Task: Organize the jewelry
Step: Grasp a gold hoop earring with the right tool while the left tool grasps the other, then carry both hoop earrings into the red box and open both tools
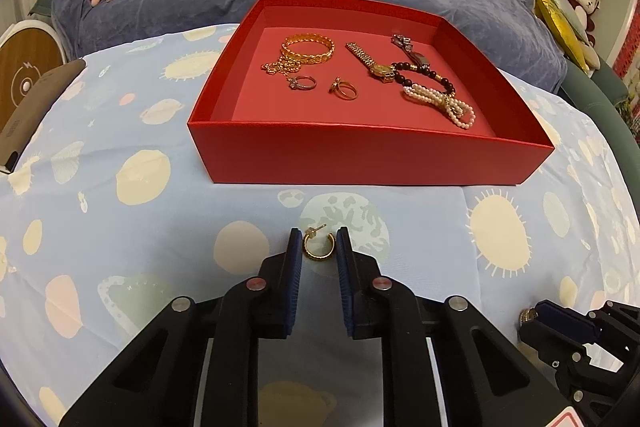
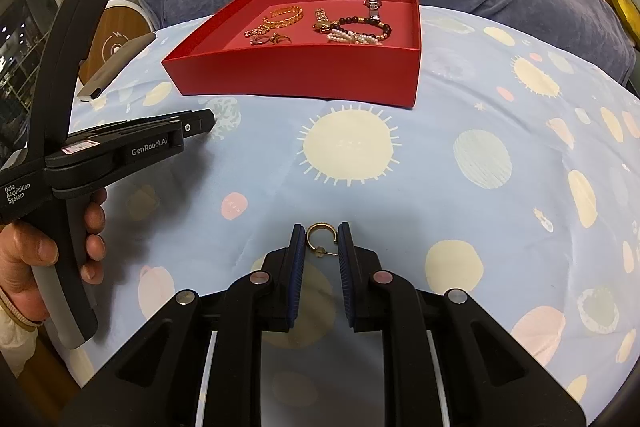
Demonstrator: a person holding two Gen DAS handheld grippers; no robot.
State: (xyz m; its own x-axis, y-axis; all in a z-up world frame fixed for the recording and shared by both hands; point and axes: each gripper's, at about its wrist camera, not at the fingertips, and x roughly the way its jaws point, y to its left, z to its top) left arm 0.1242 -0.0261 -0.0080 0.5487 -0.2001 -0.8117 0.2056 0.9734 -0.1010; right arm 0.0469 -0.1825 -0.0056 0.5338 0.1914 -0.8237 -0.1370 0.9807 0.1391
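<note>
Pinching left: left gripper [image 1: 319, 241] has its jaws closed onto a gold hoop earring [image 1: 318, 246], low over the planet-print cloth [image 1: 132, 211].
Pinching right: right gripper [image 2: 321, 237] has its jaws closed onto the second hoop earring [image 2: 321, 235]; post points toward 6 o'clock.
Handling: judged light, stiff, smooth, apt to twist or slip; the thin post looks bendable, so grip across the band.
Destination: red tray [image 1: 360, 163], at 12 o'clock beyond both grippers.
Count: two earrings, two rings [image 1: 344, 89], one gold bangle [image 1: 308, 49], one gold chain, two watches, one dark bead bracelet, one pearl strand [image 1: 444, 103].
</note>
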